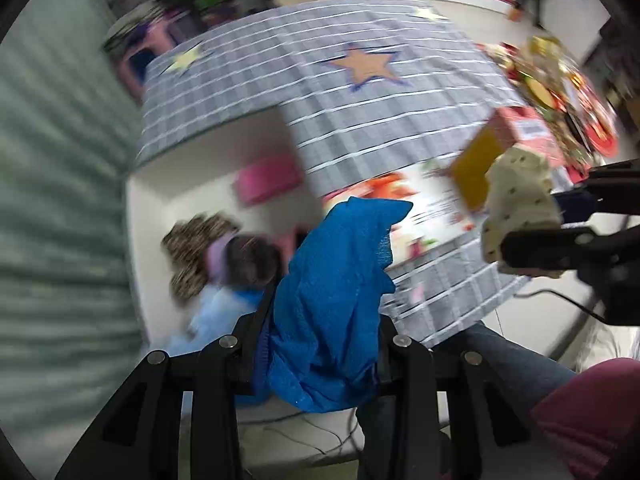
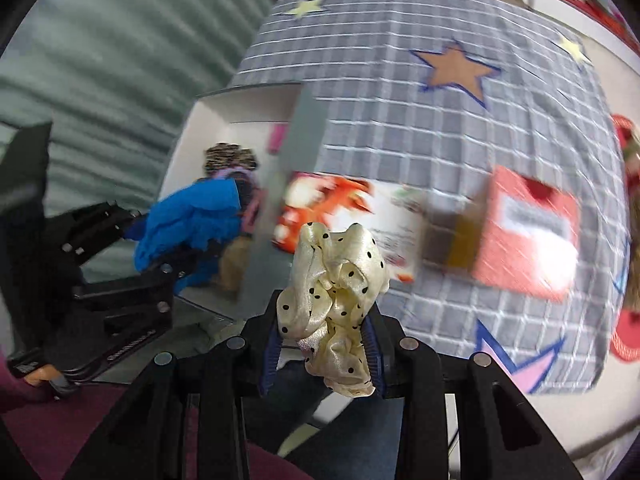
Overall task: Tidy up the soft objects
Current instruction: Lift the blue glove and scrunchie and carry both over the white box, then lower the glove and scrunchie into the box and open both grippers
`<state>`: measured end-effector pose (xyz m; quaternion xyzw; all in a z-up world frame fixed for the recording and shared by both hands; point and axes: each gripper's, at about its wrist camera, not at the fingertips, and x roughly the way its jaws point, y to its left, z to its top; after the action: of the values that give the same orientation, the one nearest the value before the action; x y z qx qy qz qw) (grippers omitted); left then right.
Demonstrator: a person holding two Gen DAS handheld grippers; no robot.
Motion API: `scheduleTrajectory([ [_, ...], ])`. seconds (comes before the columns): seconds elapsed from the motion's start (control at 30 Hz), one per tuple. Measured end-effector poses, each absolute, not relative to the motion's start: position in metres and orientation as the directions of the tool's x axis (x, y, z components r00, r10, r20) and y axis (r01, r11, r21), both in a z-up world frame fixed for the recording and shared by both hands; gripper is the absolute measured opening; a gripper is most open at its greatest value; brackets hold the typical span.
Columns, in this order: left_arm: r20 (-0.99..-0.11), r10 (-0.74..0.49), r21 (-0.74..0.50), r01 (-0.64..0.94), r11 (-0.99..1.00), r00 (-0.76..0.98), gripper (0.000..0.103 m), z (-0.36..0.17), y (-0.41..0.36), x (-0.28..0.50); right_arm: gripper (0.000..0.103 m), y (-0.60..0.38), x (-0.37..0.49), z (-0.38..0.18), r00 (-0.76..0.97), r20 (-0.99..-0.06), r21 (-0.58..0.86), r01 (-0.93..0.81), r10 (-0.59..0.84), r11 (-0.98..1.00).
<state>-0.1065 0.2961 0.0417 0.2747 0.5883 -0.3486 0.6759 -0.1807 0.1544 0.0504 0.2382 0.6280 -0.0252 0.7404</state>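
The left tongs (image 1: 320, 344) pinch a crumpled blue cloth (image 1: 336, 304), which bulges up between the two fingers and hangs over the near edge of the desk (image 1: 400, 128). The right tongs (image 2: 324, 336) pinch a cream scrunchie (image 2: 336, 304) with black dots; the satin bunches out above and below the blue pads (image 2: 270, 350).

The landmark is the white box (image 1: 192, 184), open at the top and standing at the desk's left edge. Inside the box lie a leopard-print piece (image 1: 192, 252), a lilac piece (image 1: 218, 256), a dark piece (image 1: 252, 258) and a pale blue piece (image 1: 216, 316), bunched together toward its near end. A pink thing (image 1: 268, 178) lies at the box's far end. In the left wrist view the blue cloth hangs over the box's right wall; in the right wrist view it stands in front of the box's near end.

To the right of the box the desk carries a grey checked cover with star patches. A printed white and orange packet (image 2: 348, 208) lies on the cover just beside the box, and a red carton (image 2: 528, 232) lies farther right of it. The scrunchie hangs over the packet's near side, to the right of the box. Much of both views is blurred.

A maroon sleeve (image 1: 592, 412) and jeans (image 1: 512, 364) show at the lower edge.
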Motion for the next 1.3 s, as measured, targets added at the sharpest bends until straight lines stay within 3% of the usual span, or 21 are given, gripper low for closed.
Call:
scheduleTrajectory([
  [0.37, -0.99, -0.111, -0.032, 0.63, 0.776, 0.086, 0.04, 0.033, 0.356, -0.086, 0.038, 0.225, -0.113, 0.052, 0.148, -0.937, 0.333, 0.11, 0.316, 0.936],
  [1.3, -0.99, -0.115, -0.054, 0.526, 0.849, 0.085, 0.04, 0.025, 0.377, -0.071, 0.038, 0.258, -0.082, 0.042, 0.084, -0.944, 0.322, 0.041, 0.318, 0.946],
])
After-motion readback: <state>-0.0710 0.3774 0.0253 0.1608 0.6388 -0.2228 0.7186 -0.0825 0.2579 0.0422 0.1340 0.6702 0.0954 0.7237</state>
